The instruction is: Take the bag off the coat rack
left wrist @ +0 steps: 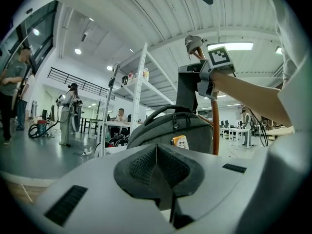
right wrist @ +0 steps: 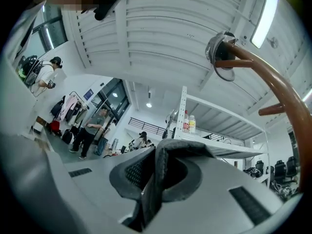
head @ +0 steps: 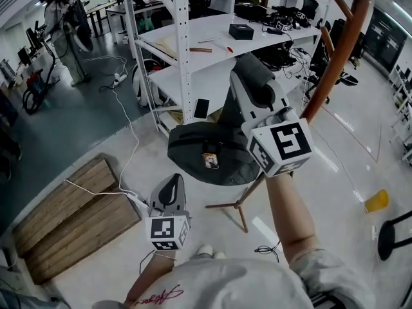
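My right gripper [head: 250,69] is in the middle of the head view, a little to the right, and it points upward. In the right gripper view its jaws are pressed together on the grey strap [right wrist: 155,179] of the bag [head: 199,150]. The bag hangs under this gripper, in the centre of the frame, just beside the brown pole of the coat rack [head: 341,50], which runs from the upper right down to its legs below the bag. I cannot tell if the bag touches the pole. My left gripper [head: 170,184] is low in the frame, left of centre, apart from the bag. In the left gripper view its jaws are together with nothing between them, and the bag is straight ahead.
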A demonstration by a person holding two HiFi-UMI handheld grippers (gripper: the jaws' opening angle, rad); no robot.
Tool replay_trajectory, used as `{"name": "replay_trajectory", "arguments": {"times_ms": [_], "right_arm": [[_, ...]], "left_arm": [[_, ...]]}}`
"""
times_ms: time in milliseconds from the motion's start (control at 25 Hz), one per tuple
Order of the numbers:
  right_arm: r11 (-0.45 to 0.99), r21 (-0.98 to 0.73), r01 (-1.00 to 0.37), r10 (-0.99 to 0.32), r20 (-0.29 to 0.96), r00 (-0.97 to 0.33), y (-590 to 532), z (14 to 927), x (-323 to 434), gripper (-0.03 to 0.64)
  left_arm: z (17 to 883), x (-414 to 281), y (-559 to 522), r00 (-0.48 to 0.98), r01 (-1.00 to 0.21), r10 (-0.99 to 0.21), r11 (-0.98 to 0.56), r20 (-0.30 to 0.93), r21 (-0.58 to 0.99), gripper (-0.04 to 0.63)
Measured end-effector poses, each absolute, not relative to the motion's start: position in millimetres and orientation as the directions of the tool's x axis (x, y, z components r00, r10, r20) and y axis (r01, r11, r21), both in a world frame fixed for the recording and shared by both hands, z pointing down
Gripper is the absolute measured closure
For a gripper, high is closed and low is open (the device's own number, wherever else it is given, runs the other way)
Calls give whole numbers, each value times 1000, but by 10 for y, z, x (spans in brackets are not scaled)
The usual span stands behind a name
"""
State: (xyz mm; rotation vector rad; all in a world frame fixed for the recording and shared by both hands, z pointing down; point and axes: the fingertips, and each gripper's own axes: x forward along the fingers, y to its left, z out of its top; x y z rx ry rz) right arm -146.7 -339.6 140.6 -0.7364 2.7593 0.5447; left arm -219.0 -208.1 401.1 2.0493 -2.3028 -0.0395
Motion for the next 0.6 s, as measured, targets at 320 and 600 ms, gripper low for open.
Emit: {"name": "replay_trajectory", "arguments": {"times_ms": [320,600], "right_arm": [[834,246,-494,-406,-334,-851,-3169,1431,-1363,579],[857,207,-471,-399,-311,-862,-2934,1644,-1324,578]], "left_arm": [[3766,-2234,-2031,-122,-991,-992,120,-16,66,577],[3545,-2221,-2003,-116,-991,-992,112,-54,69,577]]}}
